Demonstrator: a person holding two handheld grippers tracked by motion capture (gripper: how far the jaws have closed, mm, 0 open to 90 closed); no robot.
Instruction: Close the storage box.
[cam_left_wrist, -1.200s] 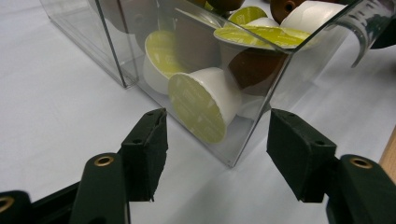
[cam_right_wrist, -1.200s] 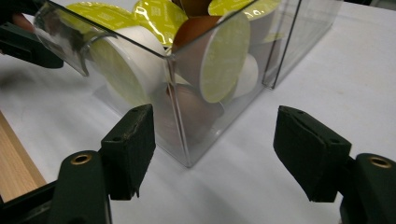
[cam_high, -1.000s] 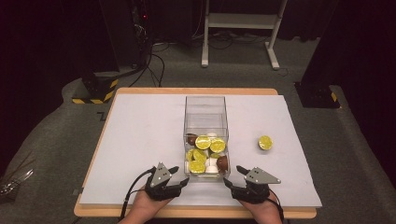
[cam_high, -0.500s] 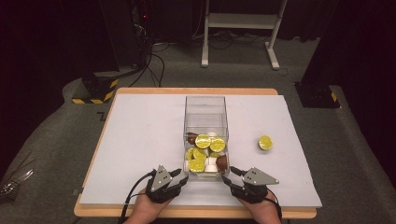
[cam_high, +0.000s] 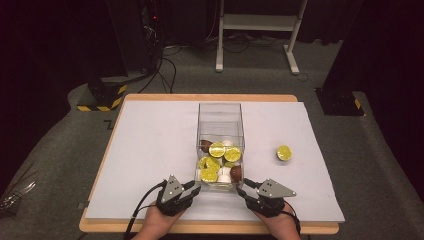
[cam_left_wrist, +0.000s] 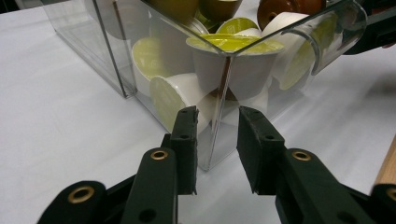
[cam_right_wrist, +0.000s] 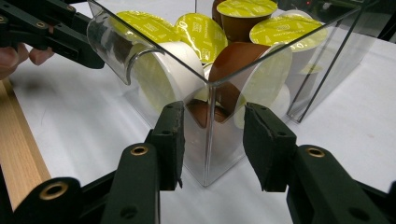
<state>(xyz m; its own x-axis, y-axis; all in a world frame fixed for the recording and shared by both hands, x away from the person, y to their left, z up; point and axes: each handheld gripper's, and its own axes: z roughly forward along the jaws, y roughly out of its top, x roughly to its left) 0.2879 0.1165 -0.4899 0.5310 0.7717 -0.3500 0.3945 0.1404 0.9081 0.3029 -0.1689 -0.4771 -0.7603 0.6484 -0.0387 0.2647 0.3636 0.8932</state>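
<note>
A clear plastic box (cam_high: 220, 122) stands mid-table, holding several yellow-lidded, white and brown coffee capsules (cam_high: 217, 149). My left gripper (cam_high: 196, 187) is at its near left corner. In the left gripper view the jaws (cam_left_wrist: 217, 116) have just been closing and the pads press the corner of the box (cam_left_wrist: 224, 84) between them. My right gripper (cam_high: 241, 189) is at the near right corner. Its jaws (cam_right_wrist: 210, 112) have also been closing, with the corner (cam_right_wrist: 208, 140) between them and small gaps on both sides. One lone yellow-lidded capsule (cam_high: 284, 152) lies right of the box.
A white sheet (cam_high: 150, 150) covers the wooden table, whose near edge (cam_high: 210, 229) is just under my hands. Black stands, cables and a yellow-black striped base (cam_high: 102, 97) sit on the floor beyond. The other gripper (cam_right_wrist: 51, 32) shows at the box's far corner in the right gripper view.
Both grippers' jaws have narrowed around the box's near corners, the left more than the right. Hands, box and capsules have stayed where they were.
</note>
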